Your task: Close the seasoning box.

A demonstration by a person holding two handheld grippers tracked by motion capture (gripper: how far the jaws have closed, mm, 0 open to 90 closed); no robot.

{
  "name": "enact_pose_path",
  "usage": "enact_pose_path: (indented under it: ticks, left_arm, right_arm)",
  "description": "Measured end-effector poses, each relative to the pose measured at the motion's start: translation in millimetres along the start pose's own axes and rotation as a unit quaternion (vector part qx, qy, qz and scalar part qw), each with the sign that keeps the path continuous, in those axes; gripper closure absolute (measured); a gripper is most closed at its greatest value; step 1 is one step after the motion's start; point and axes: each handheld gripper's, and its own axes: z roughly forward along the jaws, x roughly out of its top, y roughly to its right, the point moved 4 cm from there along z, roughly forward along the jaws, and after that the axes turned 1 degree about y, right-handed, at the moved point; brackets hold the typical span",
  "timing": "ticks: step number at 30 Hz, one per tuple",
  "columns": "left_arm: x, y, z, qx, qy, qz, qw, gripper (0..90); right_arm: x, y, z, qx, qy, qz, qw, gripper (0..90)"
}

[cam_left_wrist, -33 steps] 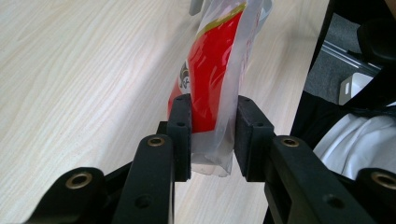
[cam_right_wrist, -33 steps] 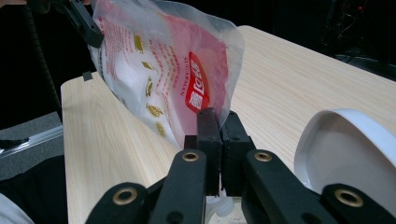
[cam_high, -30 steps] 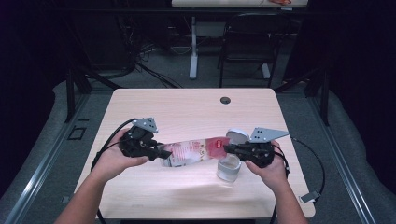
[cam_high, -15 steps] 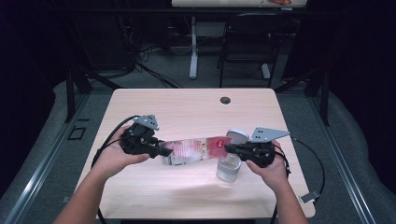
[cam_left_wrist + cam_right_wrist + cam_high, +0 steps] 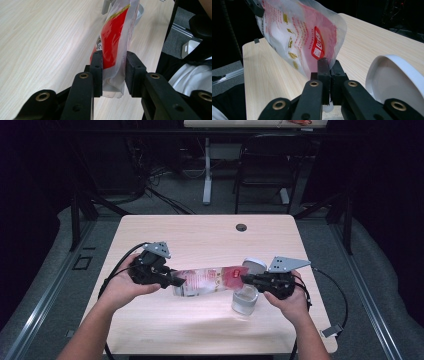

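Bag (image 5: 207,281) unmoved since a second before: I kept both claws, left (image 5: 172,281) and right (image 5: 246,279), clamped on its ends above the jar (image 5: 244,301), pouring not begun.

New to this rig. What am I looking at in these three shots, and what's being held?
No robot arm here: a person holds a handheld two-finger gripper in each hand at a wooden table. The high view looks down from above the person's side. The other two pictures come from cameras riding on each gripper, looking along its black fingers. The left gripper is closed on one end of a clear plastic pouch with red print; the right gripper pinches the other end, so the pouch hangs stretched between them above the table. On the table by the right gripper stand a small clear jar and a white lid.
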Motion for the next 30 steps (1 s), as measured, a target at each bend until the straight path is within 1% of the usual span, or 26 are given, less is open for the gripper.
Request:
enact_pose_path:
  ticks: [5, 8, 14, 17, 18, 25, 29, 30]
  left_arm:
    - [2.3, 0.6, -0.6, -0.001, 0.0, 0.002, 1.0, 71.2]
    - [2.9, 0.4, -0.7, 0.002, 0.0, 0.002, 1.0, 71.2]
    - [3.5, -0.6, -1.1, 0.0, -0.002, 0.002, 1.0, 71.3]
    - [4.4, -0.9, -1.5, 0.001, -0.004, 0.006, 1.0, 71.4]
    - [5.0, -0.4, -1.3, 0.001, -0.002, 0.003, 1.0, 71.3]
    - [8.6, 0.3, -2.0, 0.003, -0.006, 0.002, 1.0, 71.3]
    - [10.4, -0.3, -2.4, 0.003, -0.01, 0.007, 0.9999, 71.4]
    - [10.9, -0.2, -2.2, 0.003, -0.009, 0.005, 0.9999, 71.4]
  right_arm:
    - [-0.4, 0.4, -0.3, 0.0, 0.002, 0.002, 1.0, 88.9]
    - [-0.3, 0.5, -0.5, 0.0, 0.002, 0.002, 1.0, 88.9]
    - [-0.3, 0.5, -0.5, 0.0, 0.002, 0.002, 1.0, 88.9]
    - [-0.3, 0.6, -0.6, -0.001, 0.002, 0.003, 1.0, 88.8]
    - [-0.3, 0.6, -0.8, -0.001, 0.001, 0.003, 1.0, 88.8]
    - [-0.4, 1.0, -1.5, -0.003, 0.001, 0.003, 1.0, 88.8]
    - [-0.6, 1.5, -1.9, -0.004, 0.001, 0.003, 1.0, 88.7]
    - [-0.7, 1.6, -2.1, -0.004, 0.001, 0.003, 1.0, 88.7]
